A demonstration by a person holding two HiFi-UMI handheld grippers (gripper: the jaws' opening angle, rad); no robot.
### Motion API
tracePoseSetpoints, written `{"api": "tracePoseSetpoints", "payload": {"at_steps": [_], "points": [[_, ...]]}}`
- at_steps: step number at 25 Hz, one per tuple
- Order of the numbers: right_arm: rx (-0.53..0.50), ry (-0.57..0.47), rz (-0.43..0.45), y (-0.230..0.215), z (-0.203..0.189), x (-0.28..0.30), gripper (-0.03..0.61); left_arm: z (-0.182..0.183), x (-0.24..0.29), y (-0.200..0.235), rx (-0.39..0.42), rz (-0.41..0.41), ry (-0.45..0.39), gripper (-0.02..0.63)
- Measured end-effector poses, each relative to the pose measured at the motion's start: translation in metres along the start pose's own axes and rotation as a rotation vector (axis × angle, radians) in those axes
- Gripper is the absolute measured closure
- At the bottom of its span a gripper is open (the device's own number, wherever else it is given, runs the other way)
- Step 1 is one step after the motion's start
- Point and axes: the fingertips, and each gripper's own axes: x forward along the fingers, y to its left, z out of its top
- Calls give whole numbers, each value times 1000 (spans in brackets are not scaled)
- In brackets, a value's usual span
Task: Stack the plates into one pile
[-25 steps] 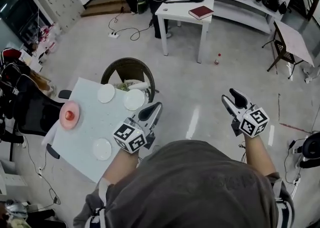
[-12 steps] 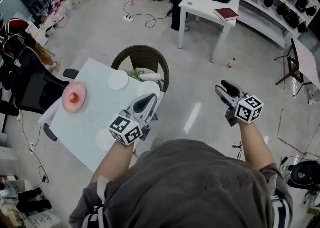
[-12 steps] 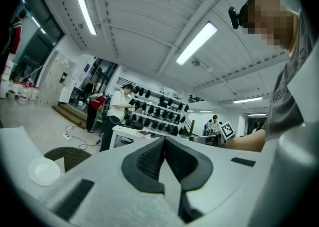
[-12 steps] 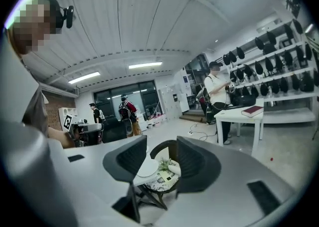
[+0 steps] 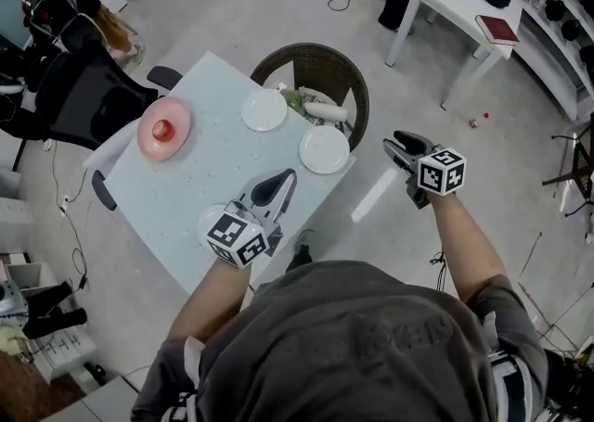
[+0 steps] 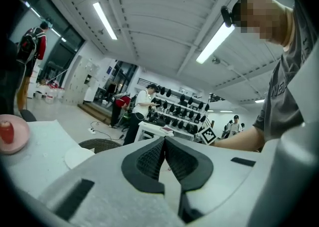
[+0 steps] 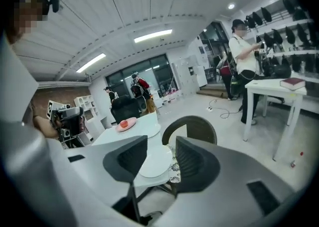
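Closing on the table (image 5: pixel 186 190), both grippers have come in from over open floor. The right gripper (image 5: pixel 394 145) is now near the corner plate (image 5: pixel 324 149). Its jaws stand wide, having just narrowed slightly, with nothing between them. The left gripper (image 5: pixel 281 181) hangs over the near edge beside the near plate (image 5: pixel 210 218), jaws pressed together and empty. The far plate (image 5: pixel 264 109) and pink plate (image 5: pixel 164 129) lie apart. No plates are stacked yet, and a first pickup appears imminent.

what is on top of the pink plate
One small red round thing, maybe a fruit, sits near the middle of the pink plate. The patch of plate beneath it is covered.
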Motion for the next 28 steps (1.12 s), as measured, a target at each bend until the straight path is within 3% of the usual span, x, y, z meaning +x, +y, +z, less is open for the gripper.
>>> {"api": "tracePoseSetpoints", "payload": {"at_steps": [9,17,22,26,28], "points": [[106,214,57,-22,-71,145,408,-36,-25,65,-55,89,26,607],[180,351,127,-26,-119,200,408,-54,-34,103,-110,111,35,607],[88,362,125,-24,-121,205,491,-56,-35,114,-129,107,29,607],[-22,327,92,-19,-102,191,506,-51,-44,109,-133,107,10,607],[-5,298,100,-14,-87,181,527,-46,-52,105,-129,117,-6,607]]}}
